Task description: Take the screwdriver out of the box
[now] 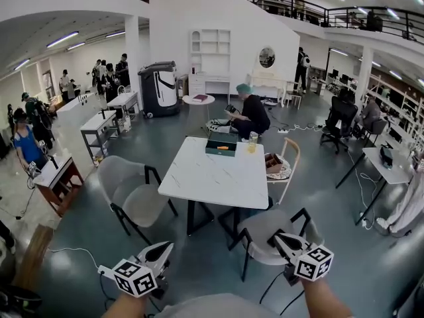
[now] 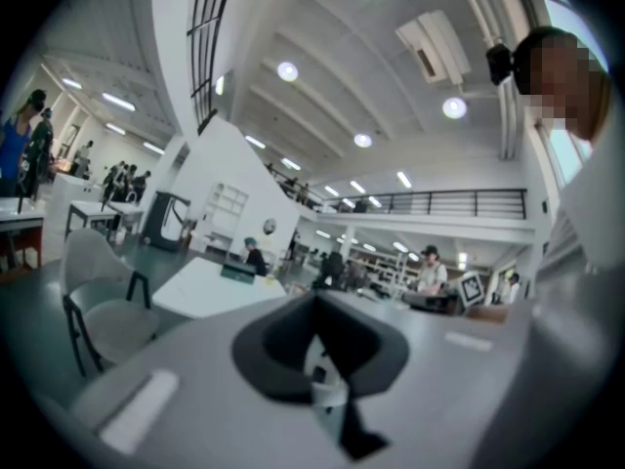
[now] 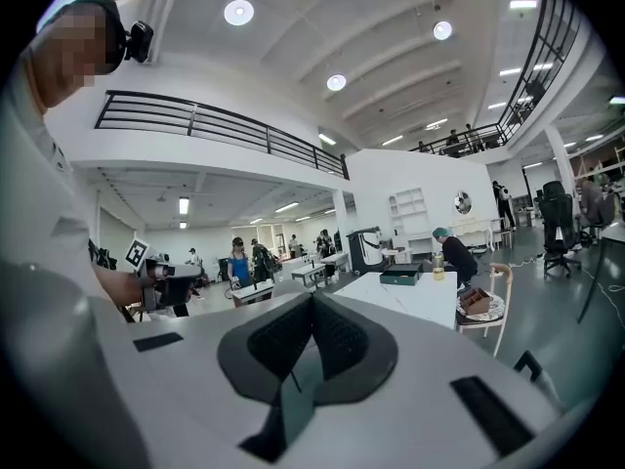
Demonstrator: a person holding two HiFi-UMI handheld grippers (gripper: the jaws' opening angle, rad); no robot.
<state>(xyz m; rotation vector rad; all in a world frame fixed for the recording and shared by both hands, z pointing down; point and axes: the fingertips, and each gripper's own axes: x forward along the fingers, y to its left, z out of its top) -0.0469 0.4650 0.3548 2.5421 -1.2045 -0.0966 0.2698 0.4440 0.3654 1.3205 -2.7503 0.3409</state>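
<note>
Though far off, screwdriver (image 1: 223, 148) inside box (image 1: 218, 153)

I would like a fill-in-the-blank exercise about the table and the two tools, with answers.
The dark green box sits on the white ___.
The screwdriver in it is ___.
In the head view, the glass stands to the box's ___.
The left tool and the right tool are both ___ and empty.
Missing words: table; orange; right; shut.

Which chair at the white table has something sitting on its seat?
The pale wooden chair at the table's right side, holding a brown box; the two grey chairs have bare seats.
</note>
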